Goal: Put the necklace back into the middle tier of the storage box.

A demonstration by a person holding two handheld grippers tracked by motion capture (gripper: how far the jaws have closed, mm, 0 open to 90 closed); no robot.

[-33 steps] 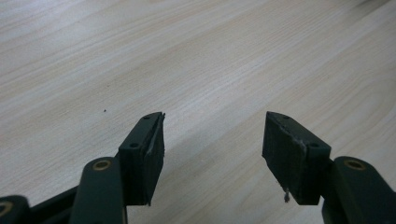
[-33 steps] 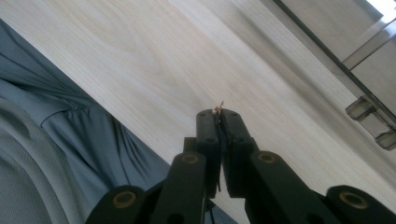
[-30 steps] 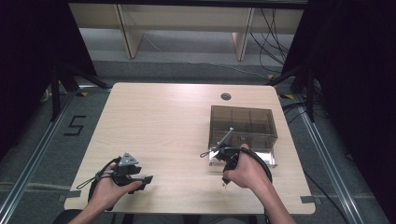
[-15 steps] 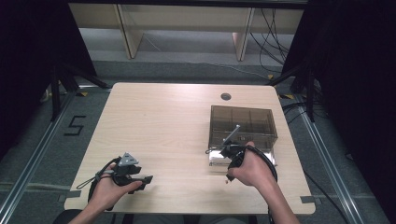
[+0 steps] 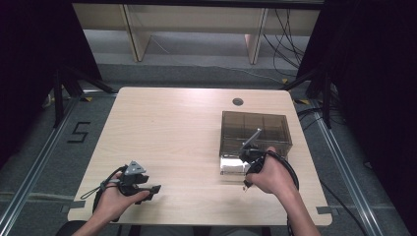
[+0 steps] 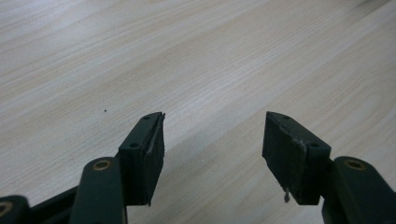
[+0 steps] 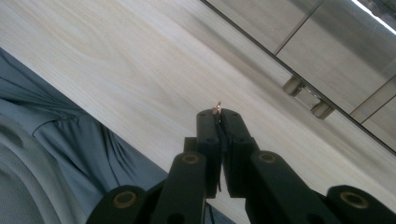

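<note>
1. Left gripper [image 5: 153,189], nearest the desk's front edge: held low in the person's left hand [image 5: 115,199] and laid almost level over the pale wood-grain desk [image 5: 167,128]. In the left gripper view its black padded fingers [image 6: 144,154] are spread wide with only bare desk between them; nothing is gripped. It appears parked well apart from the work, so that the other side is left free.

2. Right gripper [image 7: 219,116], a little farther in: carried by the person's right hand [image 5: 268,174] at the near edge of the box. Its fingers [image 7: 208,140] are pressed together and a tiny thin piece, coppery at the tip [image 7: 218,106], is pinched at their very ends. What the piece is cannot be told; it is too small. A tip-only pinch is judged to suit so slight a thing and keeps it visible for placing.

3. Smoky transparent plastic organiser box with compartments [image 5: 255,129], beyond the right hand on the desk's right half: set within easy reach of that hand. Its near front section looks pale and shiny [image 5: 233,164]. A grey slanted bar [image 5: 252,138] rises over it from the gripper; it is taken as part of the gripper.

4. Small dark round hole in the desktop [image 5: 238,102], just behind the box: not involved.

5. Judgement: the pinched piece is held close to the box, either just lifted from a compartment or about to be dropped into one; which cannot be told.
</note>
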